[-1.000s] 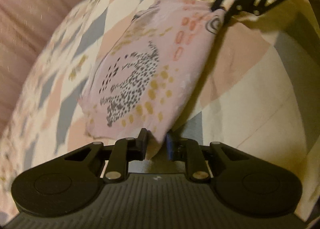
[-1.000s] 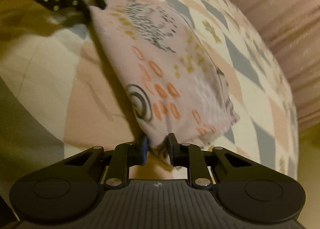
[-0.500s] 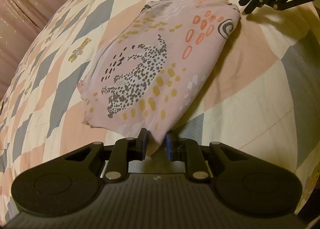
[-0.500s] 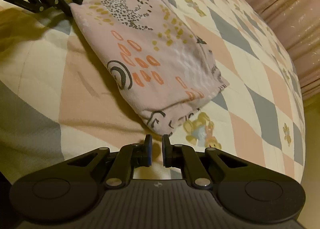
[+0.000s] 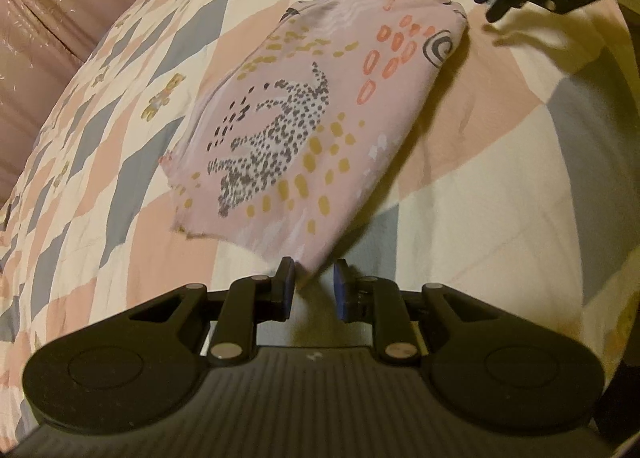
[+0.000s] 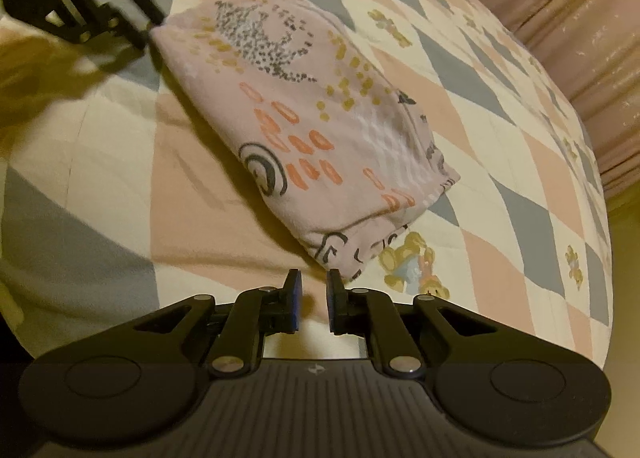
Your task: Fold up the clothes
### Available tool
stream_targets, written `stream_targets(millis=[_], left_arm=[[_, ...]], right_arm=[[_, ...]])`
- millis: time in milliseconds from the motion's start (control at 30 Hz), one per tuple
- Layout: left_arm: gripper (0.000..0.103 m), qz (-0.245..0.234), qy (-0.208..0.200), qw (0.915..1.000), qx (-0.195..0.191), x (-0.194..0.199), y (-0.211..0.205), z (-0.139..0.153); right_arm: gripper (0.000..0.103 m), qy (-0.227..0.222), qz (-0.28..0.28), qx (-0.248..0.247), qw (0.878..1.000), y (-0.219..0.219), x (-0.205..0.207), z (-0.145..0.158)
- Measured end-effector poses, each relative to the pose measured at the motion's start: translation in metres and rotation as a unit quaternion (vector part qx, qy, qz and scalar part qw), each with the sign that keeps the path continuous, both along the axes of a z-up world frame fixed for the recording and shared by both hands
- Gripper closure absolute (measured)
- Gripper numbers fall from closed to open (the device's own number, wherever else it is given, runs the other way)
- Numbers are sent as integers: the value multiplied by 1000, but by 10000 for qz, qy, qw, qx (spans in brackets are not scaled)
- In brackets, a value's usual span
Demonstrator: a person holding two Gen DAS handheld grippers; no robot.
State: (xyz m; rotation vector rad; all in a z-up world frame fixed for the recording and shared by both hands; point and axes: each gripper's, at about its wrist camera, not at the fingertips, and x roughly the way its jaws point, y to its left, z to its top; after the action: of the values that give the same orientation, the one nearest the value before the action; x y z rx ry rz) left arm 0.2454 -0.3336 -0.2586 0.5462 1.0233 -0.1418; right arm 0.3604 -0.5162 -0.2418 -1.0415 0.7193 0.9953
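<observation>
Scene: a folded pink patterned cloth (image 5: 320, 129) lies flat on a checked quilt (image 5: 500, 161) on a bed.
Left claw (image 5: 313, 284): open, empty; the cloth's near corner sits between its tips, seemingly untouched.
Right claw (image 6: 313, 298): open, empty; the cloth's other near corner is just ahead at 1 o'clock.
Long axis: in the left view, from 6 o'clock up toward 1 o'clock, ending near the right claw.
Nearer claw: both about equal, one at each end of the near folded edge.
Judgement: fold looks laid down and let go.
</observation>
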Motion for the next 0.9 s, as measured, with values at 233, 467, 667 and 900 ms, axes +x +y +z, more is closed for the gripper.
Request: stream_targets(millis=[233, 467, 667, 900], left_arm=[[85, 381, -211, 9987, -249, -14, 10, 20], [85, -163, -107, 9998, -29, 18, -19, 0], [85, -166, 291, 9994, 68, 34, -15, -21], [85, 265, 601, 9978, -94, 37, 2, -5]], right_arm=[[76, 9, -64, 111, 9999, 9, 11, -4], [89, -313, 781, -225, 9962, 18, 9, -28], [102, -59, 690, -230, 9973, 1, 34, -27], [103, 791, -206, 38, 9966, -25, 68, -10]])
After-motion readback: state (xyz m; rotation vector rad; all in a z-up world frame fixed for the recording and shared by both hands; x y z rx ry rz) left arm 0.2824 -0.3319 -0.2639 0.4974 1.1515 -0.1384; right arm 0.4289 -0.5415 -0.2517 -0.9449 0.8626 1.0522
